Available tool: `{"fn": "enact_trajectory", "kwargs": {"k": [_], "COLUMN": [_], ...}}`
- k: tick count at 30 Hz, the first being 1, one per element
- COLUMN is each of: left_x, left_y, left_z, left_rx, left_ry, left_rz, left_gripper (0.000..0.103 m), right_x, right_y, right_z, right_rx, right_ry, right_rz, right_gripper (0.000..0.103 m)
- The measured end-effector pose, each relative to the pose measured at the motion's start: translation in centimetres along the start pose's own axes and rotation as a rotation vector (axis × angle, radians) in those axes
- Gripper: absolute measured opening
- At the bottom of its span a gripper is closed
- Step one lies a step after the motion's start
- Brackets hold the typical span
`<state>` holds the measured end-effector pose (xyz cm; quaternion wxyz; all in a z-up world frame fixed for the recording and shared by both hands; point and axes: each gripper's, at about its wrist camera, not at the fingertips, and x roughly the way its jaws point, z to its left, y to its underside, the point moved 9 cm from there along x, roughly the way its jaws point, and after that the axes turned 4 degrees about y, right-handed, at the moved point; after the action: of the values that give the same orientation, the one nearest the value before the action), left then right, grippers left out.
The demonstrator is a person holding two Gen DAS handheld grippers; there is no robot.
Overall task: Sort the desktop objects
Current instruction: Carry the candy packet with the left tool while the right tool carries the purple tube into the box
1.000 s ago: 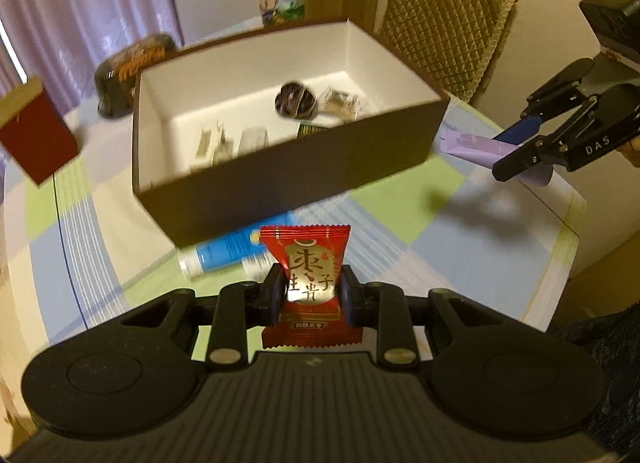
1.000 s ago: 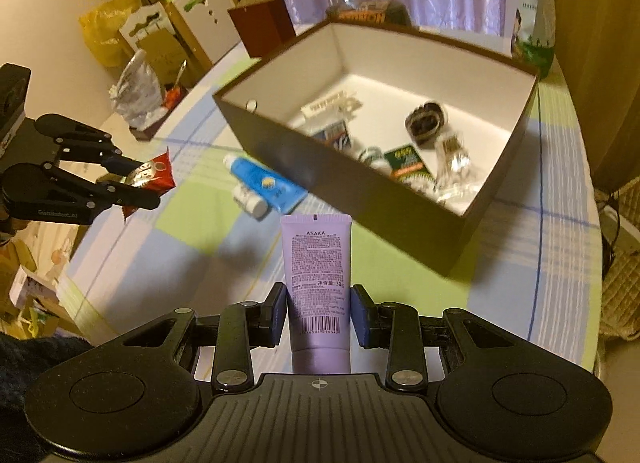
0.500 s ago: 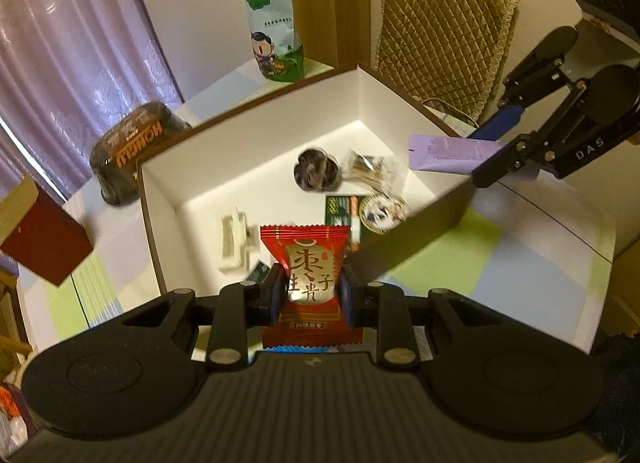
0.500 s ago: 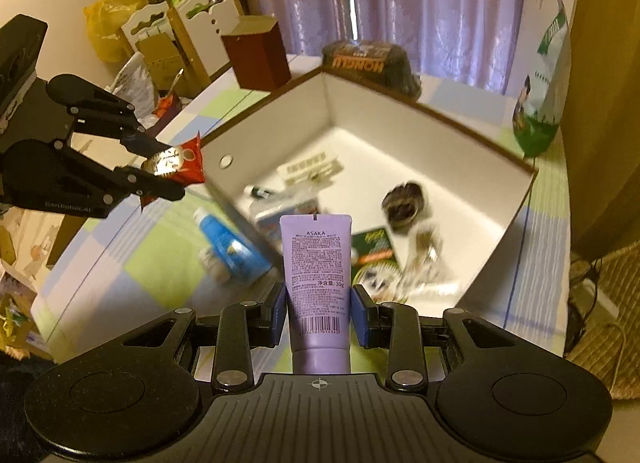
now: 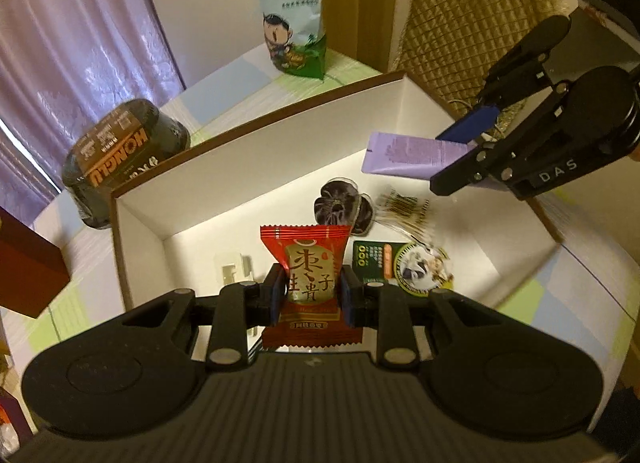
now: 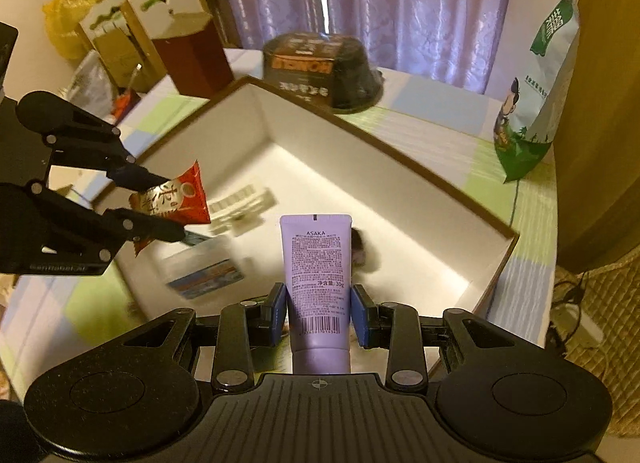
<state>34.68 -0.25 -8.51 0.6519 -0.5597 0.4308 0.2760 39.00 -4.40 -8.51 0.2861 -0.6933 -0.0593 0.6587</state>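
Table (image 6: 448, 131) carried the open box (image 5: 256, 159), white inside, small items on its floor. Left gripper (image 5: 308, 289) was above the box, jaws clamped on a red packet (image 5: 306, 263). Right gripper (image 6: 319, 311) was also over it, jaws clamped on a purple tube (image 6: 316, 263).

Dim, warm indoor light, daylight glowing through the curtains (image 6: 400, 3); fisheye-bent edges, motion blur throughout.
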Motion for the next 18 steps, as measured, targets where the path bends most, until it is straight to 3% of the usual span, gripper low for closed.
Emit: {"fn": "enact_trajectory", "kwargs": {"k": [6, 18], "left_x": [3.5, 8.6], "left_y": [-0.9, -1.5], "left_z": [1.0, 2.2], "left_rx": [-0.045, -0.102], "left_ry": [-0.001, 0.007], "left_rz": [0.024, 0.05], "left_gripper": [0.024, 0.024], "right_x": [2.9, 5.8], "right_y": [-0.4, -1.0], "right_z": [-2.7, -3.9], "right_rx": [-0.03, -0.092], "right_ry": [0.06, 0.076], "right_rz": [0.041, 0.056], "right_gripper": [0.033, 0.033]}}
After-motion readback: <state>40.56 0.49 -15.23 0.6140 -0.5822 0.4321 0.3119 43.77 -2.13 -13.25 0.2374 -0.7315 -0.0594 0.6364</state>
